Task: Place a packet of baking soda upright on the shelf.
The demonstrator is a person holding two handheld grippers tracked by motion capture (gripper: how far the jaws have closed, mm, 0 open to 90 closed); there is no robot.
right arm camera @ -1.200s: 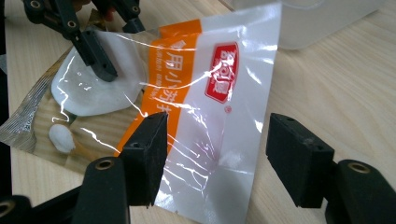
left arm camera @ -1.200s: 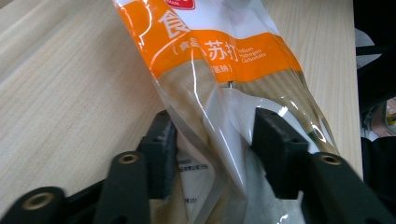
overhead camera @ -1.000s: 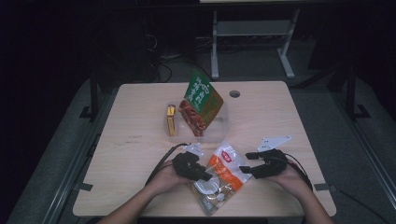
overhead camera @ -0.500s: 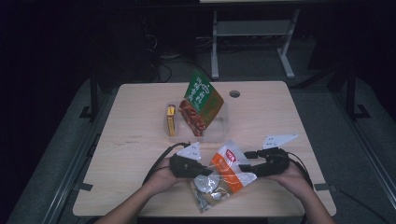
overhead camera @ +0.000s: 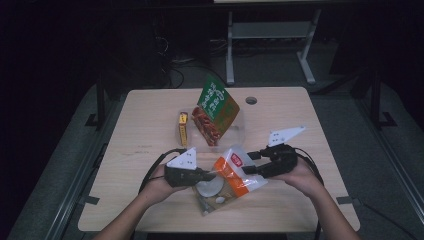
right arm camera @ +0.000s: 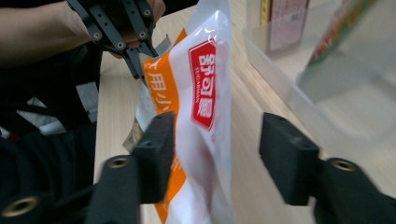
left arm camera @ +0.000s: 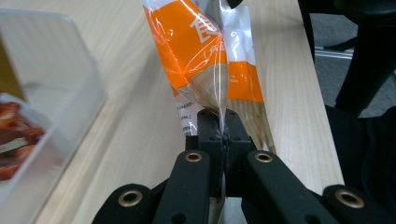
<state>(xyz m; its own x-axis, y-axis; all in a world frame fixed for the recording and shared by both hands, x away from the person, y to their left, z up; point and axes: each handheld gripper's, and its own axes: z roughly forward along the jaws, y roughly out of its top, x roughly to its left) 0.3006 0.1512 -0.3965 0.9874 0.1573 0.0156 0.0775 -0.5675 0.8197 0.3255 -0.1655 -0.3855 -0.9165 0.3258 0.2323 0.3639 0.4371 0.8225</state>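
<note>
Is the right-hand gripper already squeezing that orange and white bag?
No: in the right gripper view the right gripper has its jaws wide apart around the orange and white bag, with a clear gap on one side.

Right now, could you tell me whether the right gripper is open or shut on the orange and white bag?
Open. The right gripper has its jaws spread on either side of the orange and white bag, with a gap showing.

1. I see a light wooden table (overhead camera: 150,130) with rounded corners and a small dark round hole (overhead camera: 251,100) near its far edge.
2. A clear plastic box (overhead camera: 240,131) sits on the table near the middle, with a green and red packet (overhead camera: 216,110) leaning in it.
3. A small yellow box (overhead camera: 183,128) lies on the table just beside the clear box.
4. A see-through bag (overhead camera: 212,192) lies on the table near my edge.
</note>
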